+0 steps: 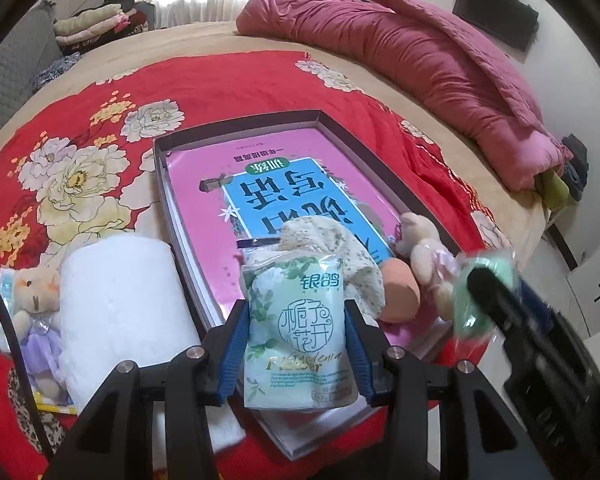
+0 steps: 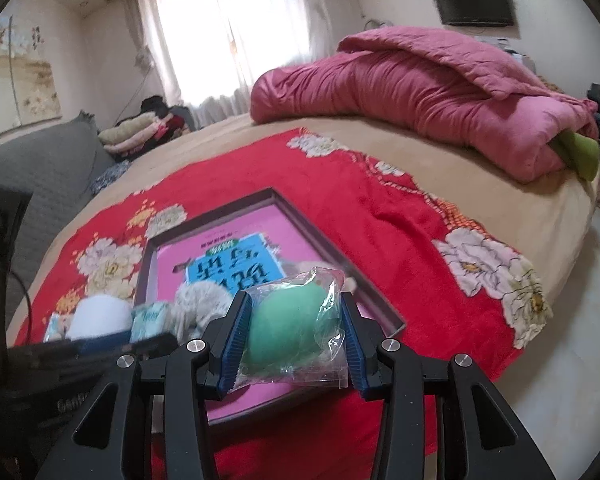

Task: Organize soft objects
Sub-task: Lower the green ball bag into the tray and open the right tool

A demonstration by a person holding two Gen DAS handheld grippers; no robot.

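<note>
My left gripper (image 1: 297,344) is shut on a pale green tissue pack (image 1: 298,332) and holds it over the near end of a shallow dark box (image 1: 236,128) lined with a pink book. In the box lie a speckled cloth ball (image 1: 340,248), an orange sponge (image 1: 400,292) and a small beige teddy (image 1: 424,248). My right gripper (image 2: 296,344) is shut on a green sponge in a clear bag (image 2: 288,332), held above the box's near right corner (image 2: 392,320). It shows blurred in the left wrist view (image 1: 484,292).
A white paper roll (image 1: 124,312) and a bagged teddy in a purple dress (image 1: 32,312) lie left of the box on the red floral blanket (image 1: 220,80). A rolled pink quilt (image 1: 440,60) lies at the bed's far right. Folded clothes (image 1: 88,24) are stacked far left.
</note>
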